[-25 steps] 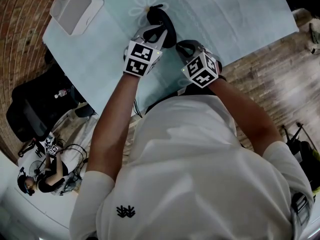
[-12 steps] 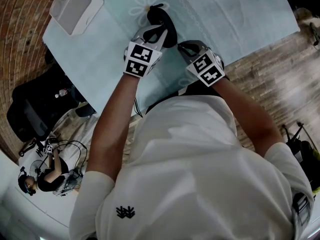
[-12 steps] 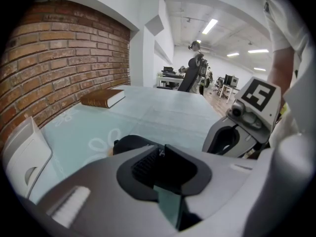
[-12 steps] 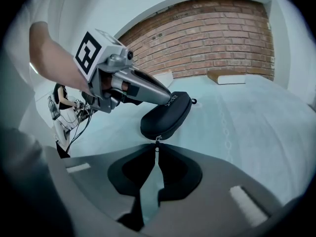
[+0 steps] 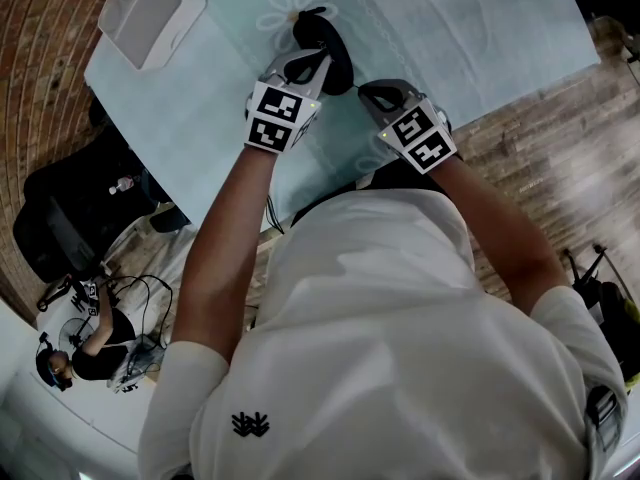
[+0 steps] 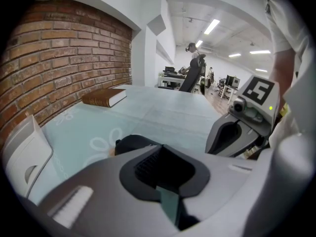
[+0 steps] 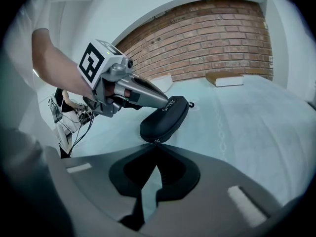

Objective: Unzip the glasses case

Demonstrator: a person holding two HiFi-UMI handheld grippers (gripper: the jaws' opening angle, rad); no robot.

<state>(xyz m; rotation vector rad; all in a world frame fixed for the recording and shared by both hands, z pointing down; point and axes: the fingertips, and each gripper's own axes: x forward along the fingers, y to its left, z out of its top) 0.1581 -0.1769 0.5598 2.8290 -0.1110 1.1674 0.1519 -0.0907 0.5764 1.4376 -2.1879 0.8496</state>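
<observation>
A: Looking at the glasses case [image 5: 320,40], where does it lie?

B: Flat on the desk [image 5: 480,28], straight ahead of my right hand-held gripper [image 7: 155,144]. Its long axis runs away from those tips, and its near end sits right at them.

A: And the grip?

B: My right jaws are closed, tips meeting at the zip pull [image 7: 154,141] on the case's near end. I judge it pinched, though it's tiny. My left hand-held gripper [image 7: 165,101] is closed too, its tips bearing down on the top of the case from the case's left side.

A: Which hand works the zip?

B: The right, since it's nearer that end. I'd draw the pull along the case's long edge while the left pins it
</observation>
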